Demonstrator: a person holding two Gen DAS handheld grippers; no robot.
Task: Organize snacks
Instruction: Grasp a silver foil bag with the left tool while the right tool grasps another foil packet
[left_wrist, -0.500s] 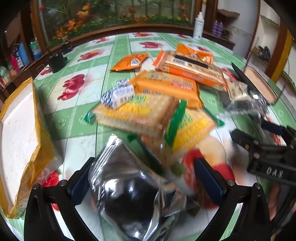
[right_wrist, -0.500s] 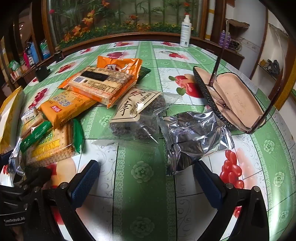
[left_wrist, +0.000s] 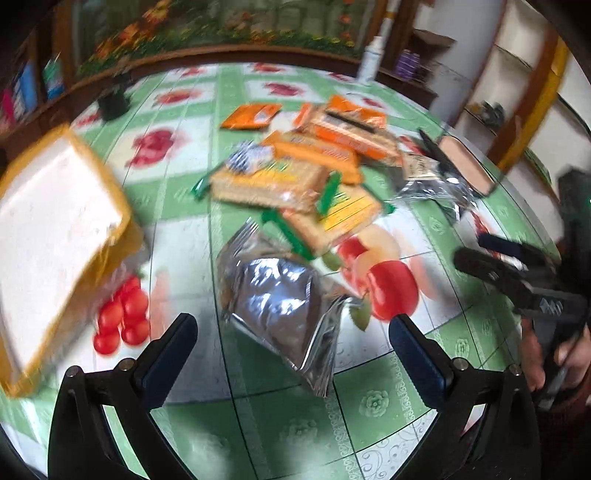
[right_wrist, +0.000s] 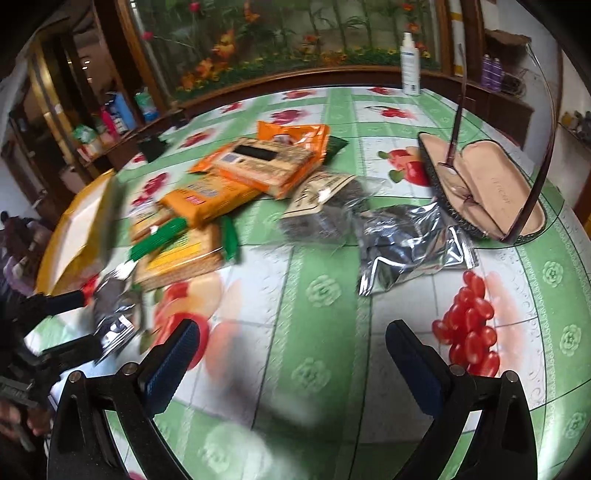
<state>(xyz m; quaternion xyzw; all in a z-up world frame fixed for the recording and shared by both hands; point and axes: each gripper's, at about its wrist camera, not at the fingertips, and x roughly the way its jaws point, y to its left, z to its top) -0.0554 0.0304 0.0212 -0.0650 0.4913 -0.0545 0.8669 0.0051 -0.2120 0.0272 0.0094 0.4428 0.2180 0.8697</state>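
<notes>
We hold both sets of fingers spread wide and empty above the counter (right_wrist: 325, 236), with its green fruit-print cloth. The left gripper (left_wrist: 291, 354) hangs over the near silver foil pouch (left_wrist: 284, 310), which lies flat ahead of its fingers, untouched as far as the blurred view shows. The right gripper (right_wrist: 293, 354) hovers over bare cloth; a second foil pouch (right_wrist: 410, 243) lies further ahead of it, just beside the open glasses case (right_wrist: 491, 195). The rest of the snacks sit in a loose pile mid-counter: green-ended cracker packs (left_wrist: 266, 181), orange biscuit packs (right_wrist: 258, 166) and a clear bag of dark pieces (right_wrist: 321, 206). A yellow-edged box (left_wrist: 55, 229) rests at the left.

To do this well, we judge that the left fingers should come down astride the pouch's crimped edge, not its puffed middle, then close gently so the foil does not slip. The right should keep clear of the glasses case while reaching for its own pouch.
</notes>
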